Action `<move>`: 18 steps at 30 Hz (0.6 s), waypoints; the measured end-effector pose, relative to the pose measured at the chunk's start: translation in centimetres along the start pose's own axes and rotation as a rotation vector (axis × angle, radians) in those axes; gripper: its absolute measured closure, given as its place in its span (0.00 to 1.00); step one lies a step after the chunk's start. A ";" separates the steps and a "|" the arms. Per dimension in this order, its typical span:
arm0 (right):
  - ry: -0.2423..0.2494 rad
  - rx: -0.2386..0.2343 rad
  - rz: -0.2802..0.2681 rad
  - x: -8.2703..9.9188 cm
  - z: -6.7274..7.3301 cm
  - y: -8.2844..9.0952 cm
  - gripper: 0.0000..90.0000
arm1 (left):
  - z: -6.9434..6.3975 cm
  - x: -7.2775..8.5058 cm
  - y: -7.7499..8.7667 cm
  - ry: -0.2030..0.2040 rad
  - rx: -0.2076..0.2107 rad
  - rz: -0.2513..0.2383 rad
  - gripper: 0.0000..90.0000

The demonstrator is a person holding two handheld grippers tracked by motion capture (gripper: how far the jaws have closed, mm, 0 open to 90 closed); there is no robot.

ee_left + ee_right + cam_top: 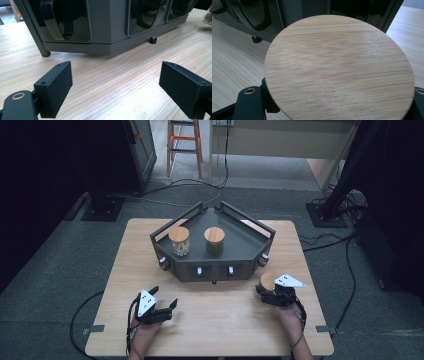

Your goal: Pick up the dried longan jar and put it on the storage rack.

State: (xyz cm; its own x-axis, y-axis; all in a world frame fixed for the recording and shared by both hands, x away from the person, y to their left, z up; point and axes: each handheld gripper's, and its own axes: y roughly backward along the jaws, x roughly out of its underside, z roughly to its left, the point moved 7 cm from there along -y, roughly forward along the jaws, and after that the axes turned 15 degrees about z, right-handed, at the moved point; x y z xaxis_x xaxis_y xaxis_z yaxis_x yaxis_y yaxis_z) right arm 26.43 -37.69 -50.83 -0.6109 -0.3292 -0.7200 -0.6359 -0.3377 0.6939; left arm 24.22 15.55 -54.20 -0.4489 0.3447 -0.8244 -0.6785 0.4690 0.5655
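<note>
A jar with a round bamboo lid (268,281) stands on the table by the tray's front right corner, and my right gripper (266,291) is shut on it from the near side. In the right gripper view the lid (339,67) spreads over the jaws, leaving just one black finger (249,102) visible at lower left. My left gripper (165,296) rests low over the table's front left with its jaws wide open. In the left gripper view, bare wood lies between its pads (55,87).
A dark grey angular tray (240,252) sits at the table's middle back, carrying a jar of pale pieces (179,240) and a jar of dark contents (214,240). Its front panel (107,25) has knobs and a small foot (152,40). Cables trail on the floor.
</note>
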 end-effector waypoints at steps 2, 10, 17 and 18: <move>0.002 -0.002 0.000 -0.1 0.1 0.1 0.28 | 0.0 0.0 0.0 0.000 0.000 0.001 0.13; 0.034 -0.012 -0.021 -0.9 0.9 0.8 0.28 | -0.1 0.0 0.0 0.002 -0.005 -0.001 0.13; 0.031 -0.044 -0.034 -1.8 1.0 1.3 0.28 | -0.2 0.0 0.0 -0.009 -0.010 -0.002 0.13; 0.028 -0.045 -0.032 -1.9 1.0 1.4 0.28 | -0.3 0.0 0.0 -0.014 -0.013 -0.001 0.13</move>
State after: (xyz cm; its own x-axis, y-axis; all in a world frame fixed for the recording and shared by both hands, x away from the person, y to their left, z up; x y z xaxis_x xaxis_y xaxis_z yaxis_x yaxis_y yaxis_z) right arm 26.22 -36.68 -48.51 -0.5765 -0.3418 -0.7422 -0.6330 -0.3876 0.6702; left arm 24.05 15.36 -54.20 -0.4403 0.3560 -0.8243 -0.6864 0.4584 0.5646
